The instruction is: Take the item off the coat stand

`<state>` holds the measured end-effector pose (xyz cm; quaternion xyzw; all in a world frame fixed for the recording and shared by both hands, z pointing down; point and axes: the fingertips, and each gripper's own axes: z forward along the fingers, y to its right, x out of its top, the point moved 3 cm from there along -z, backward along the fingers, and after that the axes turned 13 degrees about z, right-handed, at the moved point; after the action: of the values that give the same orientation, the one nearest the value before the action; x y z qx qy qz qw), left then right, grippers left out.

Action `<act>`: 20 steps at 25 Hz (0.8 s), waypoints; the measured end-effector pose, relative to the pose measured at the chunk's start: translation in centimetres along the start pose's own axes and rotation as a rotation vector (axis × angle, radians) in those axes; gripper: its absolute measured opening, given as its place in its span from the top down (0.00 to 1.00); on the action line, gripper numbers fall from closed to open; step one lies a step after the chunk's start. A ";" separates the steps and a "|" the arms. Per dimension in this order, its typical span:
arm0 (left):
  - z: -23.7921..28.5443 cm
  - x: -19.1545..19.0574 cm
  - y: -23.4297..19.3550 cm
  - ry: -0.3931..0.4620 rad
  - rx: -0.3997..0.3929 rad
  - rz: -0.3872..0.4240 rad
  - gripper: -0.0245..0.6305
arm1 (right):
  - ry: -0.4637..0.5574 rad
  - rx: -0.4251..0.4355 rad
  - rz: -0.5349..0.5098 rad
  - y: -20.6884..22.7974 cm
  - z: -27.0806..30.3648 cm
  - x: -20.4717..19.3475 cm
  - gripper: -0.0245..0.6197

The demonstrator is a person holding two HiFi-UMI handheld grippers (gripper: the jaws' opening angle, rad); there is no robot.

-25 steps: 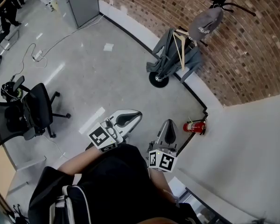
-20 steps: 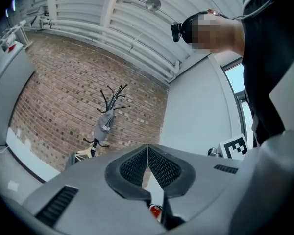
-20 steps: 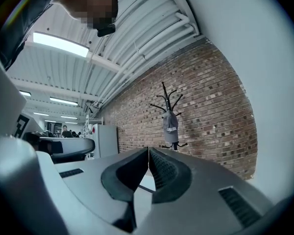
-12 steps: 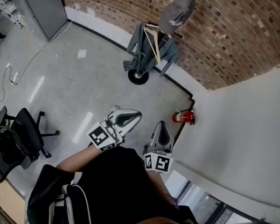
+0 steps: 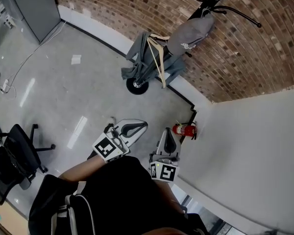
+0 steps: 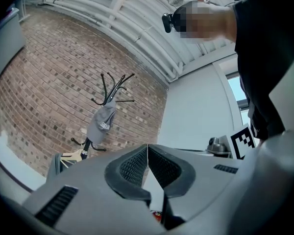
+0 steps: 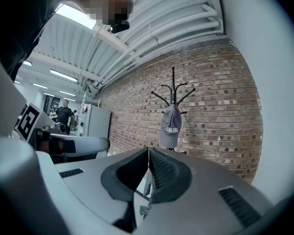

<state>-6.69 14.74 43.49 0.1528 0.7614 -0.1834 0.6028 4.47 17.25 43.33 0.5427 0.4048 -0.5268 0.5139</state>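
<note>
A black coat stand [image 5: 206,6] rises by the brick wall, its round base [image 5: 137,86] on the floor. A grey cap [image 5: 191,33] hangs on one upper hook. Lower down, a grey garment [image 5: 144,62] hangs on a wooden hanger [image 5: 159,65]. My left gripper [image 5: 143,125] and right gripper [image 5: 169,132] are held close in front of the body, well short of the stand, both shut with nothing in them. The left gripper view shows the cap [image 6: 102,124] beyond the shut left gripper [image 6: 147,147]. In the right gripper view the cap [image 7: 170,127] hangs above the shut right gripper [image 7: 148,151].
A red fire extinguisher [image 5: 183,129] lies at the corner where the brick wall [image 5: 264,58] meets a white wall [image 5: 250,151]. A black office chair [image 5: 14,160] stands at the left. A grey cabinet [image 5: 29,4] and a floor cable [image 5: 5,84] are farther back left.
The head view has swung, so the stand and extinguisher sit further left and the stand's top shows more. Both grippers stay shut in front of the body, barely moved.
</note>
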 end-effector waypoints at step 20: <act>5.7 2.5 -12.2 0.026 -0.097 0.027 0.93 | -0.027 -0.037 0.000 -0.8 13.8 1.4 0.93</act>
<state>-7.87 1.34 41.06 0.1361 0.7749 -0.1363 0.6020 1.73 3.60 43.00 0.5259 0.4076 -0.5264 0.5293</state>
